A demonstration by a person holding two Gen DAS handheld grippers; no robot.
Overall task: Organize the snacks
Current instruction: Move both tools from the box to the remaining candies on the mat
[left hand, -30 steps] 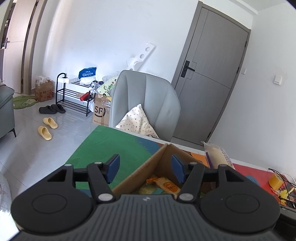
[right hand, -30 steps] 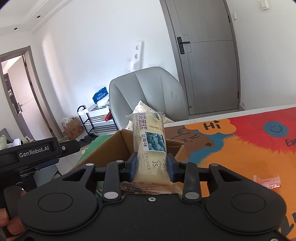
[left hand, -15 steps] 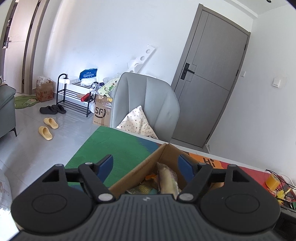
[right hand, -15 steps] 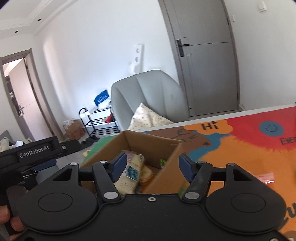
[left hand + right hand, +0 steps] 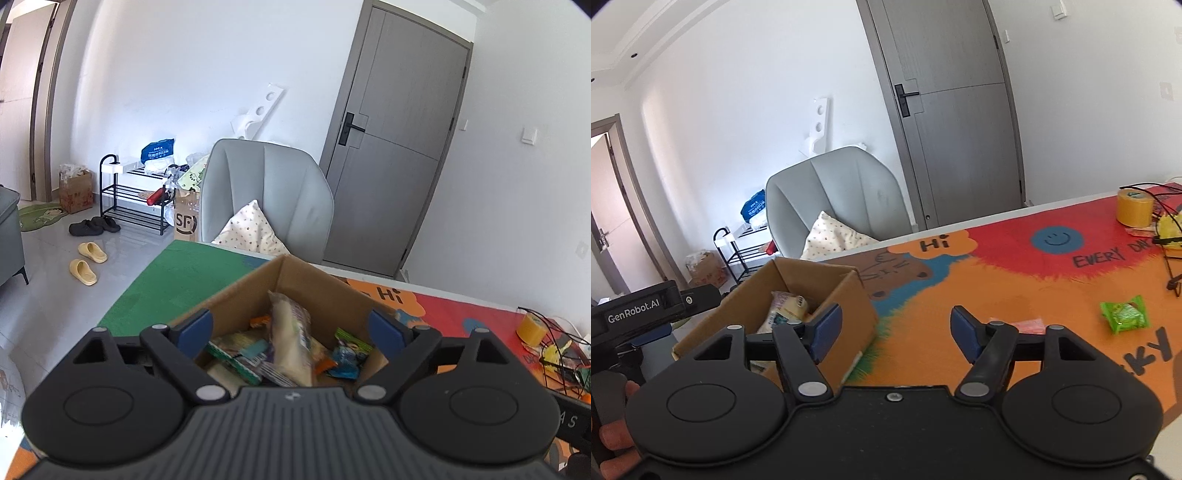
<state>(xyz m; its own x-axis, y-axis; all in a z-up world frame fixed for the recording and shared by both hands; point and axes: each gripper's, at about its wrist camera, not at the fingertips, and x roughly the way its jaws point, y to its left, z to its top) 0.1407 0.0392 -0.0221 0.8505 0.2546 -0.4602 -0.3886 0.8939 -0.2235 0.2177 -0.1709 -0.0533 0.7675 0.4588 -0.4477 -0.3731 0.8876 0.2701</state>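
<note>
An open cardboard box (image 5: 317,295) sits on the colourful mat and holds several snack packets, with a long pale packet (image 5: 291,339) leaning on top. My left gripper (image 5: 290,332) is open and empty, just above the box's near side. In the right wrist view the box (image 5: 846,295) is at the left and the pale packet (image 5: 786,306) shows inside it. My right gripper (image 5: 897,332) is open and empty, to the right of the box over the mat. A green snack packet (image 5: 1124,314) and a pink packet (image 5: 1027,325) lie on the mat.
A yellow tape roll (image 5: 1136,208) and tangled black cables (image 5: 1167,251) sit at the table's far right. A grey chair (image 5: 266,195) with a spotted cushion stands behind the table's far edge. The other hand-held gripper (image 5: 646,306) shows at the left.
My right gripper opened and let the pale packet drop into the box, then swung right over the mat. My left gripper opened wider and moved over the box.
</note>
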